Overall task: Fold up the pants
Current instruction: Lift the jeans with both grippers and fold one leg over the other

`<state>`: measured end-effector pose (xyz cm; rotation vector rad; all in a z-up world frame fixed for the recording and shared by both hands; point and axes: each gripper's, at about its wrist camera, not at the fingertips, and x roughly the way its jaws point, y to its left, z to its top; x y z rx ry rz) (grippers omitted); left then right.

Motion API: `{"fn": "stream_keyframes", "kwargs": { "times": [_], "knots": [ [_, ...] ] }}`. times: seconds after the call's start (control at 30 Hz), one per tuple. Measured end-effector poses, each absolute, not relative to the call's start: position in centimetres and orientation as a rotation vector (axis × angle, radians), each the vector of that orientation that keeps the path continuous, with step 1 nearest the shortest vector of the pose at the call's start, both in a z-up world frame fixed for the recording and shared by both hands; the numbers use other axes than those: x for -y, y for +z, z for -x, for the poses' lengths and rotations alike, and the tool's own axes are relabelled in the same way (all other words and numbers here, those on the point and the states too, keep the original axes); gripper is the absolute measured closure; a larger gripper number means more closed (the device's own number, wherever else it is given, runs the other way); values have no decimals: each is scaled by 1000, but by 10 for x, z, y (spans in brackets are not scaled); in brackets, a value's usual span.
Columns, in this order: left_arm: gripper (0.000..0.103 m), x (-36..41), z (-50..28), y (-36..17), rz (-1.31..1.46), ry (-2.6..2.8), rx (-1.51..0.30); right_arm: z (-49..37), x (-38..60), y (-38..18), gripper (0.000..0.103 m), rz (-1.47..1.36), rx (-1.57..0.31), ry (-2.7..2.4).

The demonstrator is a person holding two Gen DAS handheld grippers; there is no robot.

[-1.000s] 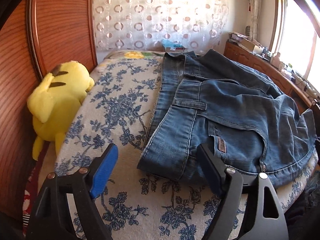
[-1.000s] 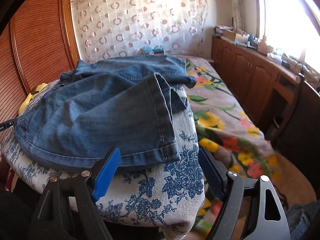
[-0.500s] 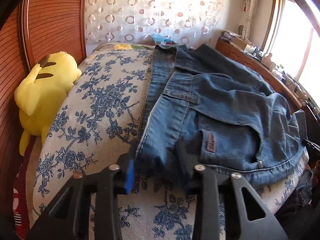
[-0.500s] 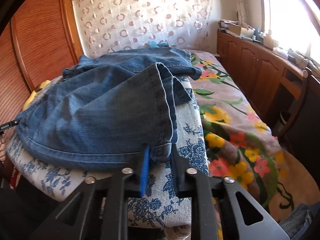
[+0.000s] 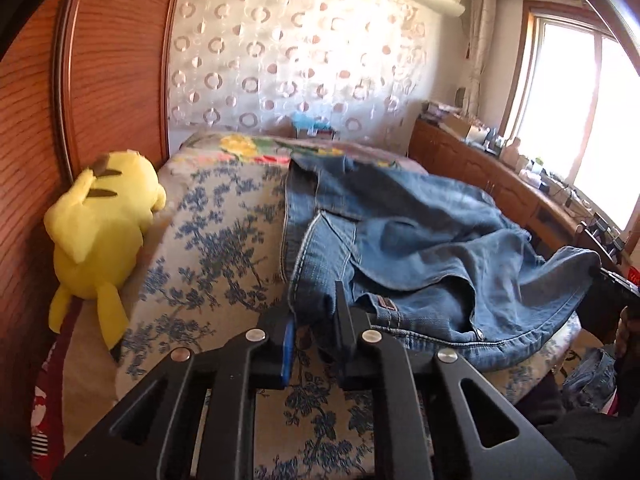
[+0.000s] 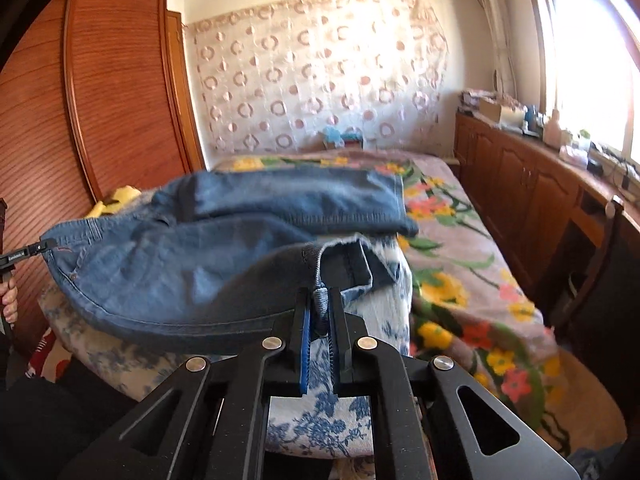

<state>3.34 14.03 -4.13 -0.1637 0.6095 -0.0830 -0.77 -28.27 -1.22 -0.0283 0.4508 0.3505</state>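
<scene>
Item: jeans on bed, near edge raised, my left gripper and right gripper jaws clamped on opposite corners, presumably to carry it over in a fold.

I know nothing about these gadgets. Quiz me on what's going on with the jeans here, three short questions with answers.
1. True or false: the left claw is open and clear of the jeans.
2. What does the right claw pinch? A) the yellow plush toy B) the jeans C) the flowered cover
3. Fill in: the plush toy lies against the wooden ____.

Key: 1 false, it is shut on the waistband end. 2 B. 3 wardrobe.
</scene>
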Motion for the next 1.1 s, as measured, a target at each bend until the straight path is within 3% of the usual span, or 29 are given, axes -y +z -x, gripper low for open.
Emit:
{"fn": "stream_keyframes", "kwargs": {
  "times": [0.43, 0.87, 1.1],
  "knots": [
    [88, -147, 0, 15, 166, -76, -458, 89, 303, 48, 96, 65, -293, 382],
    [88, -143, 32, 72, 116, -94, -328, 109, 332, 51, 96, 96, -121, 372],
    [88, -144, -9, 68, 114, -101, -359, 72, 319, 25, 96, 91, -120, 349]
  ]
}}
